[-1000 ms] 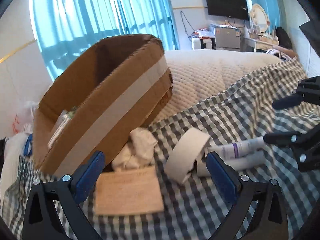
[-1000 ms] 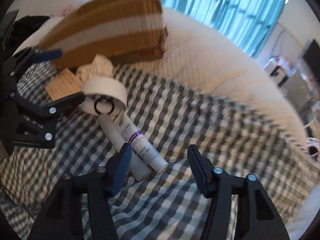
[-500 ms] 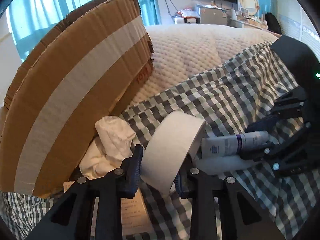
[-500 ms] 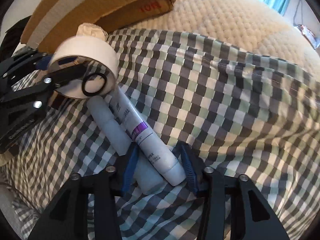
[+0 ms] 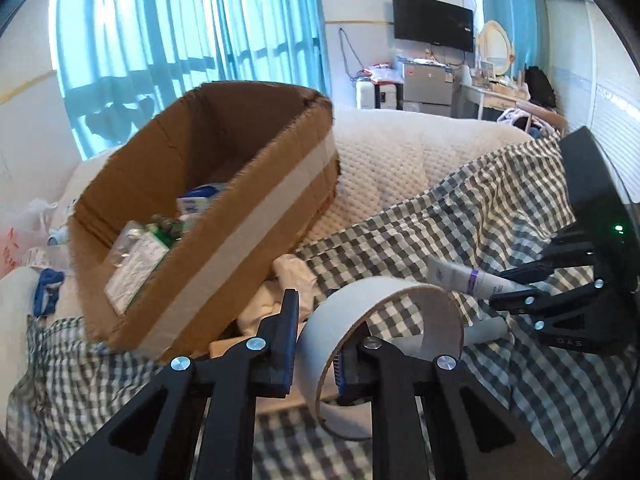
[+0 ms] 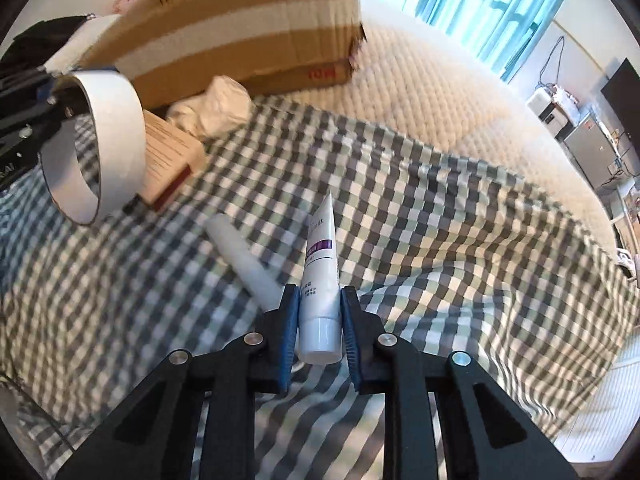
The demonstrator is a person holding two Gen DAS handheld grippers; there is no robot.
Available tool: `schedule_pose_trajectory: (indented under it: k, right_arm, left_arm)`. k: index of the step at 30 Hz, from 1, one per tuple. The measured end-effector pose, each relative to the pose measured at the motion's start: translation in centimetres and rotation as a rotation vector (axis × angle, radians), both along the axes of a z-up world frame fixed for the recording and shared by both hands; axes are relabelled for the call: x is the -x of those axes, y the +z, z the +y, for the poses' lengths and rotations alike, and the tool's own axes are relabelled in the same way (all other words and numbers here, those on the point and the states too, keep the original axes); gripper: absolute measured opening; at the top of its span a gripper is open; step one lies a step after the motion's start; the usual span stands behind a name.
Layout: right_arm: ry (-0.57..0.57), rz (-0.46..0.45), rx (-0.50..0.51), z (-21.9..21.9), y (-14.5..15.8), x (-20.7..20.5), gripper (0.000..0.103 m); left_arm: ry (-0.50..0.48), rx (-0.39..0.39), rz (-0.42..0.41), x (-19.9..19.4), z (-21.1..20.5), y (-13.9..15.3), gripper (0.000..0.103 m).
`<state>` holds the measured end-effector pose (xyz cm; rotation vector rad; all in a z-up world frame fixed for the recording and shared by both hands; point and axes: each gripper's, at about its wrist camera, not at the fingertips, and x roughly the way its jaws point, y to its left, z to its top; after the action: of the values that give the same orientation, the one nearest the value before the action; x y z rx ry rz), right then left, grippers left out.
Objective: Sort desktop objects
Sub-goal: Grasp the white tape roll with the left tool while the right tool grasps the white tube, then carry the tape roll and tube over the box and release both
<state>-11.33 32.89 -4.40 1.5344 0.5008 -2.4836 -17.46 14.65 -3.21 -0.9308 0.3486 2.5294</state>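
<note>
My left gripper [image 5: 318, 340] is shut on the wall of a white tape roll [image 5: 360, 312] and holds it above the checked cloth, right of the open cardboard box [image 5: 224, 216]. The roll also shows at the left of the right wrist view [image 6: 116, 128]. My right gripper [image 6: 320, 320] is shut on a white tube with a purple band [image 6: 320, 276], lifted off the cloth, cap toward the camera. It shows in the left wrist view [image 5: 468, 278] too. A plain white tube [image 6: 244, 260] lies on the cloth just left of it.
The box holds several packets [image 5: 140, 256]. A crumpled white cloth [image 6: 212, 108] and a small tan carton [image 6: 168, 156] lie in front of the box. The checked cloth [image 6: 440, 240] covers a white quilted bed [image 6: 420, 92]. Curtains and furniture stand behind.
Both grippers closed, the left on the tape roll and the right on the purple-banded tube. Both objects have been lifted off the cloth, and the left gripper now looks into the box.
</note>
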Motion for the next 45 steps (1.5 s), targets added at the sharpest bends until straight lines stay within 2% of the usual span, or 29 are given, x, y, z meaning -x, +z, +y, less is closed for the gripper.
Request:
schedule_pose_trajectory:
  k: [4,12,17,21,26,30,37,42,45]
  right_arm:
    - [0.018,0.013,-0.013,-2.2,2.5,-0.8,0.02]
    - [0.071,0.085,-0.006,-5.9,6.7,-1.3,0.02]
    - [0.093,0.129,0.011,-8.0,8.5,-1.5,0.02]
    - [0.091,0.214,0.046,-9.4,9.5,-1.3,0.02]
    - [0.088,0.245,0.132,-10.4,10.5,1.5,0.02]
    - [0.08,0.278,0.195,-11.1,11.3,4.5,0.02]
    - [0.057,0.325,0.261,-12.9,10.9,12.4,0.02]
    - [-0.033,0.371,0.338,-11.3,9.5,17.8,0.02]
    - [-0.068,0.433,0.349,-10.1,9.4,18.6,0.022]
  left_arm:
    - [0.041,-0.06,-0.071,-0.4,-2.6,1.1,0.014]
    - [0.072,-0.012,0.023,-2.9,-4.9,3.4,0.014]
    - [0.126,-0.033,0.038,-3.1,-7.4,4.7,0.014]
    - [0.186,-0.067,0.097,-3.2,-9.2,5.4,0.014]
    - [0.236,-0.071,0.096,-2.0,-10.4,5.5,0.014]
    - [0.251,-0.08,0.103,-0.2,-10.8,5.9,0.014]
    - [0.297,-0.109,0.108,5.8,-10.7,6.7,0.014]
    - [0.334,-0.07,0.085,11.0,-9.6,5.2,0.014]
    - [0.362,-0.047,0.063,13.6,-9.0,4.0,0.014]
